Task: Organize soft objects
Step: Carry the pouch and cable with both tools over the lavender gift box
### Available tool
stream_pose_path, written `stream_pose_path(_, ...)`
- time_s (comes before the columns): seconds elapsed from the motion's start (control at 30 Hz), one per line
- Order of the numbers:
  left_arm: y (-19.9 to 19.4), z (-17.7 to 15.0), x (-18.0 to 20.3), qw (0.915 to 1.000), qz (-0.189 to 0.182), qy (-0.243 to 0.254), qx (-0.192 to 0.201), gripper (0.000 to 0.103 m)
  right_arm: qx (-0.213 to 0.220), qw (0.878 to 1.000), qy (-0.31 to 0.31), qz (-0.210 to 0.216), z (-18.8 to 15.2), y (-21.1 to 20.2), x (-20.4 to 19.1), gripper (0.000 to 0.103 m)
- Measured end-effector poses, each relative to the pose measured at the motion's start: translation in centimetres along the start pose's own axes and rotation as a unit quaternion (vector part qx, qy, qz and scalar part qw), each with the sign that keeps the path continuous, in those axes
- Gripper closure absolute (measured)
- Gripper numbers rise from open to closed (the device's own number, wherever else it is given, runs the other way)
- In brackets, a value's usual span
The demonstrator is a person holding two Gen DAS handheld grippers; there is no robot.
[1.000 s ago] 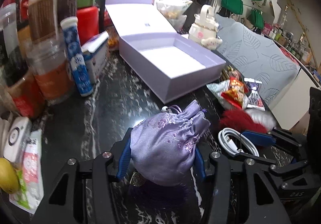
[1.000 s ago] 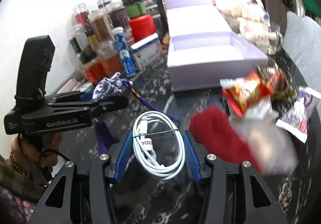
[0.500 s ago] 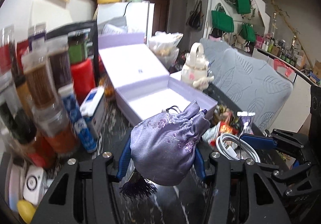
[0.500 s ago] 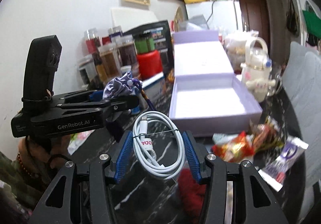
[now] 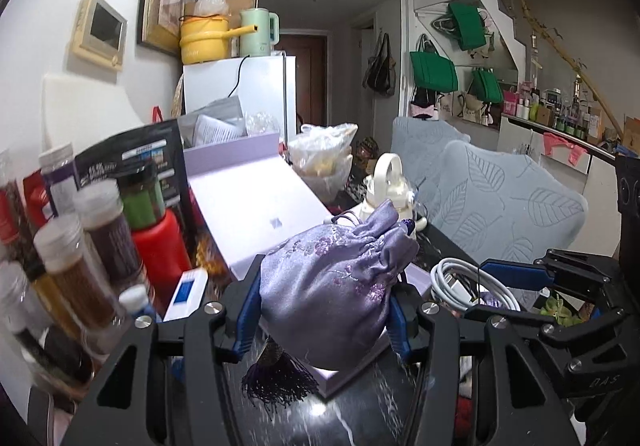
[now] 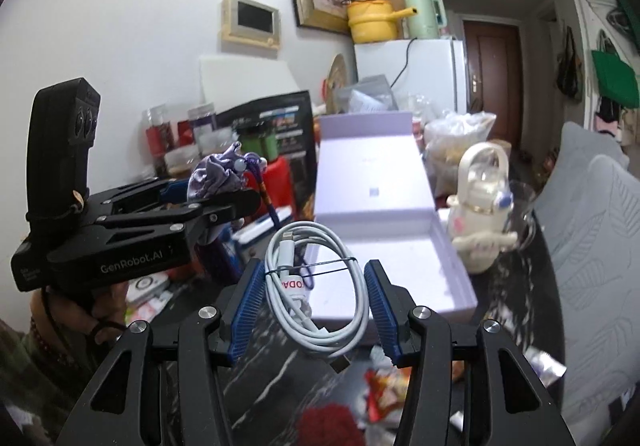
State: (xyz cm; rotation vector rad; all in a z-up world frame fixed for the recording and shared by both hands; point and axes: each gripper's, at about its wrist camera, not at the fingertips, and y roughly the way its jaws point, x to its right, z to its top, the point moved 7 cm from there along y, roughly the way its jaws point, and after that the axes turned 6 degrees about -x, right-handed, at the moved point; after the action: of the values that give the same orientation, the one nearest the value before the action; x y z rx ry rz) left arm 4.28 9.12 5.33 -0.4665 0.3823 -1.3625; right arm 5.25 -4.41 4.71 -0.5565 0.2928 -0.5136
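Note:
My left gripper (image 5: 320,306) is shut on a lilac embroidered drawstring pouch (image 5: 332,286) whose dark purple tassel (image 5: 280,382) dangles below, held up in the air in front of the open lilac box (image 5: 264,222). In the right wrist view my right gripper (image 6: 316,298) is shut on a coiled white charging cable (image 6: 320,286) tied with a black band, lifted above the black marble table (image 6: 280,370). The left gripper (image 6: 224,202) with the pouch (image 6: 216,174) shows at the left, and the box (image 6: 384,246) lies just beyond the cable.
Spice jars (image 5: 72,266), a red canister (image 5: 160,250) and a black package crowd the left wall side. A cream kettle-shaped bottle (image 6: 484,214) and a plastic bag stand right of the box. Snack packets (image 6: 388,386) and a red furry thing (image 6: 328,426) lie on the table near me. Grey cushioned chairs (image 5: 508,214) are on the right.
Both grippers have risen off the table with the pouch and the cable and tipped up, so the view now takes in the wall, fridge and doorway.

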Motion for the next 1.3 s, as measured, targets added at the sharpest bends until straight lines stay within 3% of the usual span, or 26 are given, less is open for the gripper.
stream_pose_path(0.67, 7.2, 8.1, -0.9, 0.9994, 0.005, 0.012, 0.032, 0.051, 0.043, 0.999, -0.018, -0.026, 8.8, 4.3, 4.7, 0.052)
stream_pose_path(0.9, 11.1, 8.1, -2.0, 0.9999, 0.01, 0.001, 0.009, 0.051, 0.03, 0.999, -0.01, -0.028, 10.2, 7.5, 6.8, 0.052)
stream_pose_path(1.0, 13.5, 7.3, -2.2, 0.9997, 0.002, 0.001, -0.023, 0.051, 0.017, 0.999, -0.005, -0.031, 9.9, 9.0, 7.7, 0.052)
stream_pose_path(1.3, 17.5, 5.2, -3.1, 0.9968, 0.033, 0.001, -0.073, 0.051, -0.013, 0.998, 0.031, -0.045, 8.0, 13.0, 10.9, 0.052)
